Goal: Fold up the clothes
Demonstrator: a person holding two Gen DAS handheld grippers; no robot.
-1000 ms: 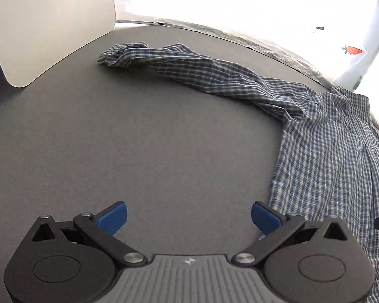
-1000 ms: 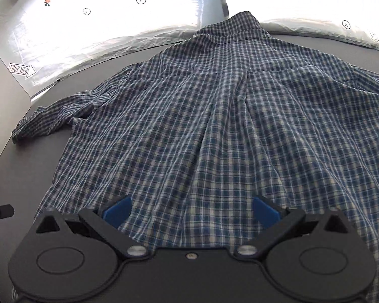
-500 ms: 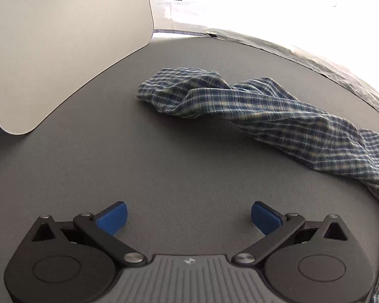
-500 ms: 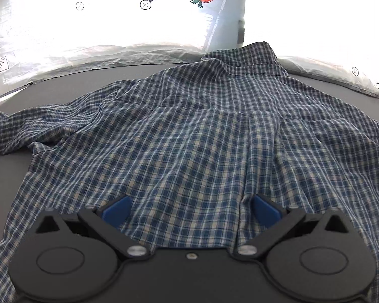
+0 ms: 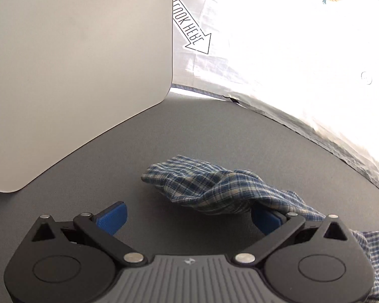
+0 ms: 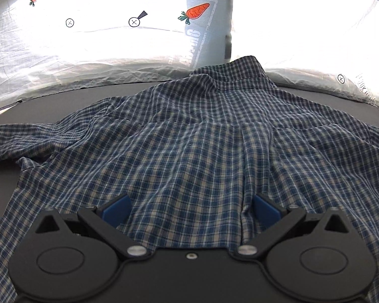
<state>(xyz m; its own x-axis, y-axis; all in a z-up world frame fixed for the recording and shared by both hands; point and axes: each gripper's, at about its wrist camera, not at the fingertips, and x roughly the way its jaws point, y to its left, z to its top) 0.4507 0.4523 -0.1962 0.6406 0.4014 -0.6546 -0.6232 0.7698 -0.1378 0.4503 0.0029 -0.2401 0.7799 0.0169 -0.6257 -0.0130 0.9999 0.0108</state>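
A dark grey table is seen in both views, edged at the back by a bright white sheet printed with carrots and arrows; a pale board is stood upright on the table at the left of the left wrist view; a blue checked shirt is spread across the table, its collar lying at the far edge against the sheet and its back panel rumpled into soft ridges; one sleeve is stretched out to the side, its bunched end seen lying on the table in the left wrist view; the left claw is held wide open just at that sleeve end, the cloth lying over its right-hand blue pad while the other pad is clear of it; the right claw is likewise held wide open low over the lower part of the shirt, with cloth seen between and around its blue pads, nothing being gripped.
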